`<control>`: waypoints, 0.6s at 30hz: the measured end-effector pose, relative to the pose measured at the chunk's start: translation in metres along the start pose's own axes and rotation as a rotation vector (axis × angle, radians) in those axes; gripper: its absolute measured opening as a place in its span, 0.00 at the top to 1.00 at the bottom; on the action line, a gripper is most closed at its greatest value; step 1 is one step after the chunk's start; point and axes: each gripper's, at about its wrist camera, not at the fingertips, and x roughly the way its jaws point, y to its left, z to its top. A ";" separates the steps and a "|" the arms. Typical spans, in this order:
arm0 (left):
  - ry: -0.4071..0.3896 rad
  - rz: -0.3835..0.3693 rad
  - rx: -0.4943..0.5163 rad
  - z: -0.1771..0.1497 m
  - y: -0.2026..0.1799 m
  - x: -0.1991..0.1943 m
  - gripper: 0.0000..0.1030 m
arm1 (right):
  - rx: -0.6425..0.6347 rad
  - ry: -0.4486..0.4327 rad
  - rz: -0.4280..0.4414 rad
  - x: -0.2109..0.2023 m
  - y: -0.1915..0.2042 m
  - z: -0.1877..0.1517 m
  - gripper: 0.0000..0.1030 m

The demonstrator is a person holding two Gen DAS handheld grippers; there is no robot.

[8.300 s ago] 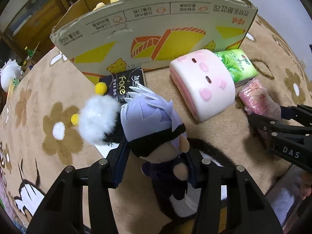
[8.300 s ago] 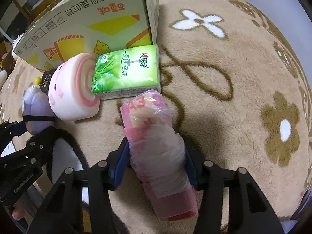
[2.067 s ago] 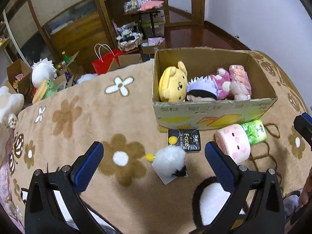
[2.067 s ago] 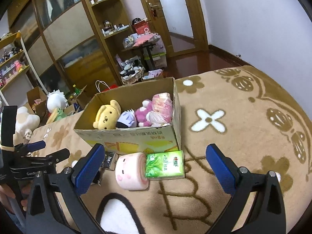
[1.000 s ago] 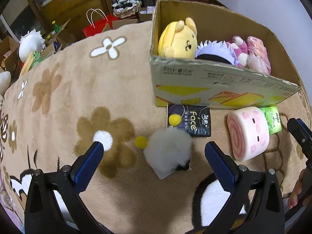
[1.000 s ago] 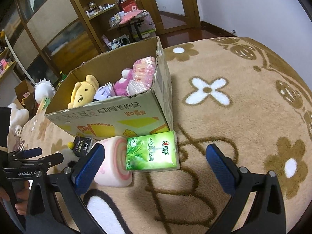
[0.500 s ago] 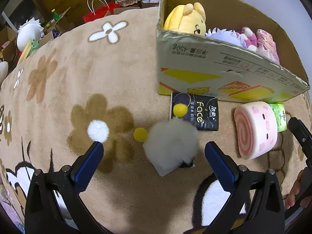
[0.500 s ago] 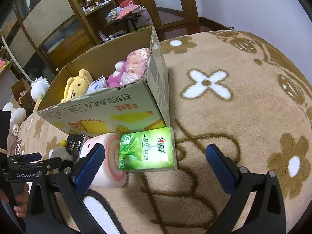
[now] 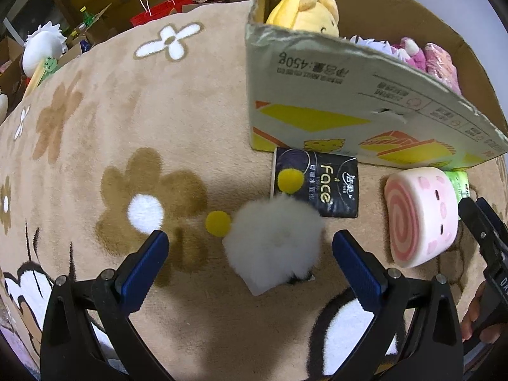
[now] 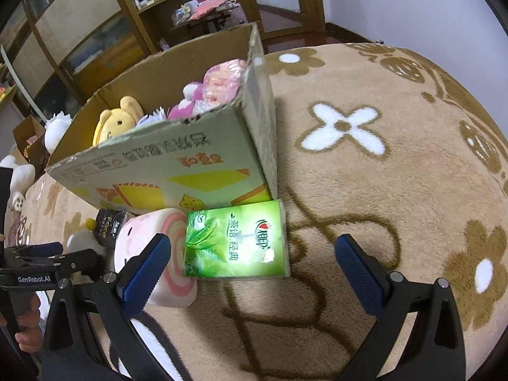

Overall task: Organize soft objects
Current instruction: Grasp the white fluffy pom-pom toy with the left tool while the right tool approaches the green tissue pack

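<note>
Between your spread left gripper (image 9: 250, 262) sits the pompom (image 9: 274, 241); your right gripper (image 10: 252, 265), equally wide, frames the tissues (image 10: 235, 243).

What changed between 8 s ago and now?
Both grippers let go. The left gripper released the purple-haired doll, the right gripper the pink wrapped pack; both now lie in the cardboard box. Both grippers are open, over the white fluffy toy and the green tissue pack. The black tissue pack and the pink roll plush are unmoved.
</note>
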 end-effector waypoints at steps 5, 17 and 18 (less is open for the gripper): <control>-0.008 0.002 -0.003 0.003 -0.002 0.004 0.08 | -0.024 0.016 0.019 0.007 0.008 -0.003 0.00; 0.041 0.034 0.017 0.002 -0.009 0.019 0.25 | -0.024 0.043 0.049 0.016 0.010 -0.003 0.10; 0.047 0.027 0.009 0.001 -0.009 0.021 0.25 | -0.020 0.053 0.067 0.018 0.010 -0.003 0.11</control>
